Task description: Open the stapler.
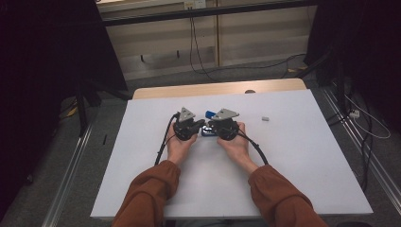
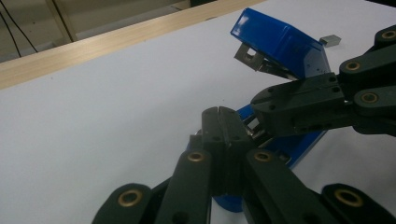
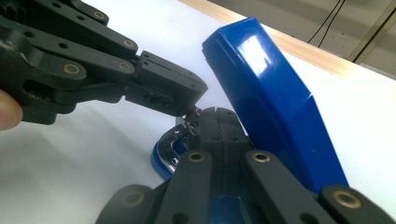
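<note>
Working blue stapler (image 1: 208,124) at centre of white table (image 1: 307,156), lid swung up. Left gripper (image 2: 219,112) and right gripper (image 3: 218,113) both closed, tips meeting at exposed magazine, probably reloading; staple block (image 1: 265,118) lying apart.

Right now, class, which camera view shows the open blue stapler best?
The left gripper view: the stapler shows its raised lid, metal magazine and base. The right gripper view gives mainly the lid's back; the high view makes it tiny between the grippers.

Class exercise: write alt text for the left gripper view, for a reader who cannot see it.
A blue stapler lies hinged open on a white table, its lid raised. Two black grippers meet at its base: the left gripper, jaws together, from below, and the right gripper from the right.
</note>
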A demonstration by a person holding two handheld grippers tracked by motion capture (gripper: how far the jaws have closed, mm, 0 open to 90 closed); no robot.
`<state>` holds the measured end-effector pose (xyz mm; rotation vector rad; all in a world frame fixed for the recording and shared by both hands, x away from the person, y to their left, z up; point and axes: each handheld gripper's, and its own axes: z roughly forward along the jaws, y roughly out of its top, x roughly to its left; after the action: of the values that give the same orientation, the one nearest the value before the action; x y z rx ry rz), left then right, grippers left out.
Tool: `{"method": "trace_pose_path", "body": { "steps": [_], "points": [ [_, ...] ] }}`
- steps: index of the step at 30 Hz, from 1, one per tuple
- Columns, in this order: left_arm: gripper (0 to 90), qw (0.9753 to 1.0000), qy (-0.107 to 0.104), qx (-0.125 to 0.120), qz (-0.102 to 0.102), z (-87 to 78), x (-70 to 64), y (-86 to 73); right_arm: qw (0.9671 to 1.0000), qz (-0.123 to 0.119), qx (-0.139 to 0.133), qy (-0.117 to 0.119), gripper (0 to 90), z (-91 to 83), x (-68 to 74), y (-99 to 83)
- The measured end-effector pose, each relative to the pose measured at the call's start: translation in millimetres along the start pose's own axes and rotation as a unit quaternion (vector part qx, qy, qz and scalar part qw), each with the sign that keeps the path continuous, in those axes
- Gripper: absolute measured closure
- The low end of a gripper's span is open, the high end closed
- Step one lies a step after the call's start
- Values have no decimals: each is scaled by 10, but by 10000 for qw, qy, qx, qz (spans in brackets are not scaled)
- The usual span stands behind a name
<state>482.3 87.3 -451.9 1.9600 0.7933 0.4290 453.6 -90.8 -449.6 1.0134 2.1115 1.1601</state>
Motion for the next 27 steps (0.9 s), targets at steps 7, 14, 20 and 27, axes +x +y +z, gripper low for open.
{"method": "trace_pose_path", "body": {
  "steps": [7,14,20,27],
  "points": [
    [900,10000,-16,23,-13,16,10,-23,10000,44,7,18,900,6,7,-10],
    [900,10000,-28,13,78,17,13,-27,10000,84,-24,-36,900,4,15,-12],
    [900,10000,-23,33,53,16,11,-24,9998,137,-140,-96,900,-14,-5,5],
    [900,10000,-22,42,65,16,11,-22,9996,176,-170,-118,900,-48,-26,19]
  ]
}}
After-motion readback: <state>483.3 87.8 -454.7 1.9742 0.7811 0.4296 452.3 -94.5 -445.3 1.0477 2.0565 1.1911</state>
